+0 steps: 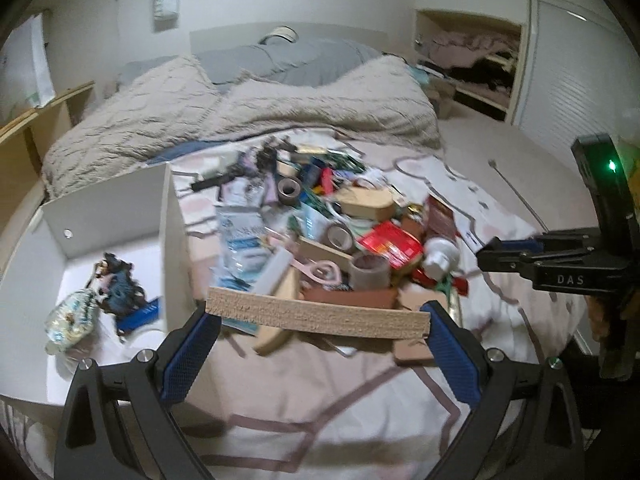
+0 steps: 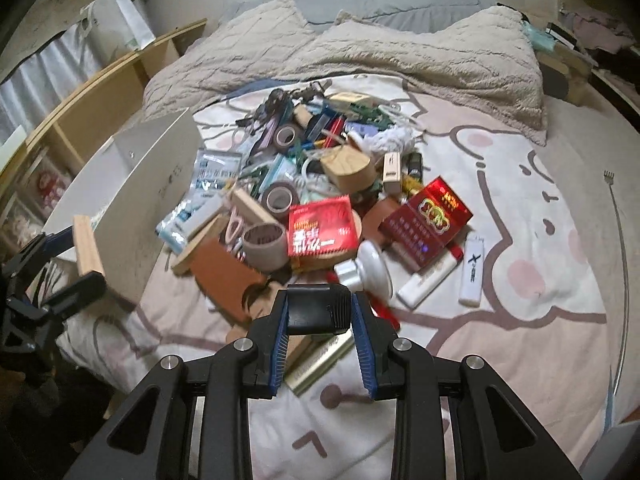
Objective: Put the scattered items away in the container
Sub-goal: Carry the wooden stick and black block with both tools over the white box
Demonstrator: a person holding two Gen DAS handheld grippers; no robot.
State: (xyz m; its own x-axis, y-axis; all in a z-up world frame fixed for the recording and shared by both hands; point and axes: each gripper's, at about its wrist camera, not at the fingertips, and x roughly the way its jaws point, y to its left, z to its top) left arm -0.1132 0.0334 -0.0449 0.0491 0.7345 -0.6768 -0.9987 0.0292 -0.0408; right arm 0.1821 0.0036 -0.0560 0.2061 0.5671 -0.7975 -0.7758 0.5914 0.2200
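Left hand-held gripper (image 1: 318, 316) clamps a wooden block (image 1: 316, 314) endwise, right hand-held gripper (image 2: 319, 312) clamps a black object (image 2: 318, 308); either may slip short of the white container (image 1: 112, 216) at the bed's left edge.

Beige quilt (image 2: 360, 52) bunched on bed far ahead of claw, grey pillows (image 2: 384, 4) beyond it; wooden shelf (image 2: 108, 84) ahead-left; open closet (image 1: 468, 64) ahead-right of left claw

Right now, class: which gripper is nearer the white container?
Left. The left gripper, clamping a wooden block, sits beside the white container; the right gripper is across the pile.
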